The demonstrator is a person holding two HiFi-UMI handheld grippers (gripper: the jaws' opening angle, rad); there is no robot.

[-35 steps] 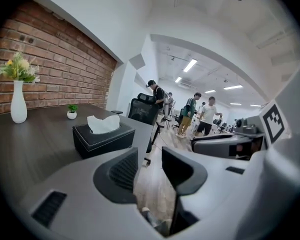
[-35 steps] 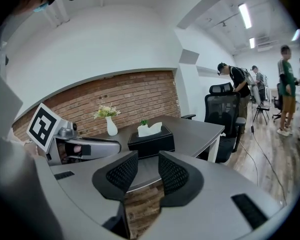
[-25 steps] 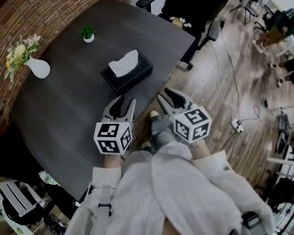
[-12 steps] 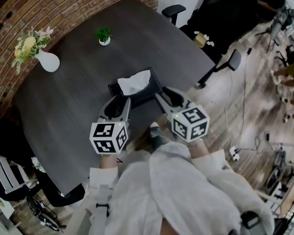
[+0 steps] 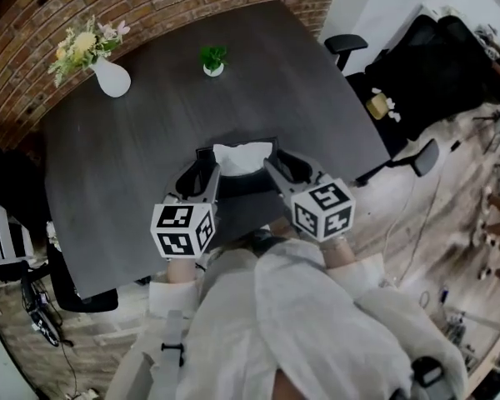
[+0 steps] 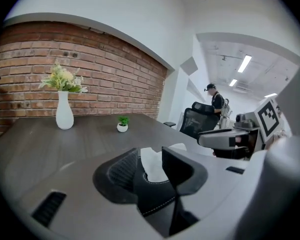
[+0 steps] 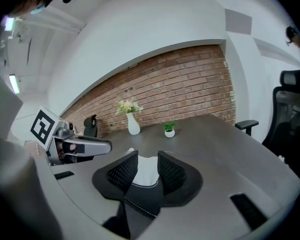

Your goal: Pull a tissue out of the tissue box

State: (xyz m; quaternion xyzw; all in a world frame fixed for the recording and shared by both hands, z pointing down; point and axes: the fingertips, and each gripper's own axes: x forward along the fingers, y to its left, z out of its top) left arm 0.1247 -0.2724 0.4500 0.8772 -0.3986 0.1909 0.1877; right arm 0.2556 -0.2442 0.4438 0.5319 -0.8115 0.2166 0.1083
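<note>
Dark grey table point(image 5: 108, 182) by a brick wall point(image 5: 175, 7). The black stitched tissue box point(image 5: 237, 182) sits at twelve o'clock of the left gripper point(image 5: 202, 168) and right gripper point(image 5: 281, 163), both with jaws released and empty. Its white tissue point(image 5: 242, 157) looks light, soft and easily torn, so pinch the raised crest.

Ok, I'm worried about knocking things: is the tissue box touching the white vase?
Apart. The head view shows bare table between the tissue box and the white vase.

I count on my feed:
- table point(image 5: 108, 182), 1
- tissue box point(image 5: 243, 183), 1, with 1 tissue point(image 5: 243, 157) showing at its top
- white vase point(image 5: 112, 77) of flowers, 1
- small potted plant point(image 5: 212, 59), 1
- grippers, 2: left gripper point(image 5: 203, 167) and right gripper point(image 5: 282, 163)
- distant standing person point(image 6: 217, 101), 1
</note>
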